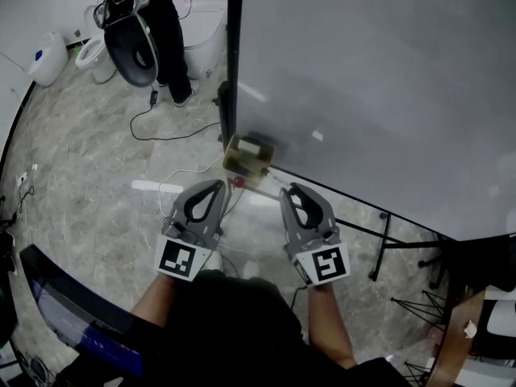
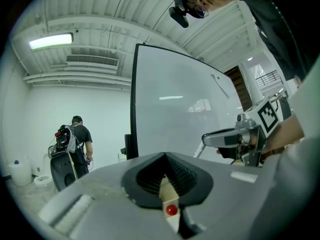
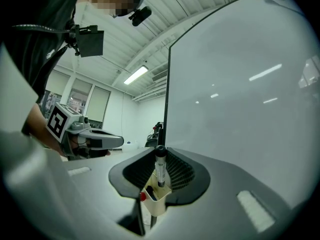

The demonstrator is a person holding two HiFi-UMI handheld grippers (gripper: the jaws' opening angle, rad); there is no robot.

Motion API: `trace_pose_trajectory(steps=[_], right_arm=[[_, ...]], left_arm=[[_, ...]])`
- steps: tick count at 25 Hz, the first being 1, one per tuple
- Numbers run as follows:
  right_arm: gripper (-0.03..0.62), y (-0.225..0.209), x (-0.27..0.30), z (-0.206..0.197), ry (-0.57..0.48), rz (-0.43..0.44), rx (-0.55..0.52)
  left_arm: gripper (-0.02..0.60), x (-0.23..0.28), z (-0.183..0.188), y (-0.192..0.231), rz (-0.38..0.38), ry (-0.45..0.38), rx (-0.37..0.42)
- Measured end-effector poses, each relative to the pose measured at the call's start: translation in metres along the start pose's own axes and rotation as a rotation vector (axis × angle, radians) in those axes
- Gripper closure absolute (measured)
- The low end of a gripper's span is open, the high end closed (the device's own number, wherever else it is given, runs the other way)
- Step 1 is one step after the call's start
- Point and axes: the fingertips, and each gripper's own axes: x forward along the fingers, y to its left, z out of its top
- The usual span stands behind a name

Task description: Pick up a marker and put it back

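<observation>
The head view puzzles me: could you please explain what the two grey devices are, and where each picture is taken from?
There is no robot here: a person holds a two-jaw gripper in each hand. The head view comes from a camera on the person's head. It looks down at the left gripper and the right gripper in front of a whiteboard. The other two pictures come from a camera riding on each gripper, looking along its jaws. The right gripper's jaws appear closed on a marker. It stands upright, with its lower end in a beige holder beside the board. The left gripper is shut and empty; past its jaws you see the same holder and a red cap.
</observation>
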Motion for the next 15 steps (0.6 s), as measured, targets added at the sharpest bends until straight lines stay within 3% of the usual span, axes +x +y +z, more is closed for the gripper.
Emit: trace_pose_trajectory(steps=[15], right_arm=[[0.52,0.004,0.028,-0.05,0.078,0.047,0.009]], left_arm=[[0.577,-0.01,-0.011,0.008,0.051,0.037,-0.001]])
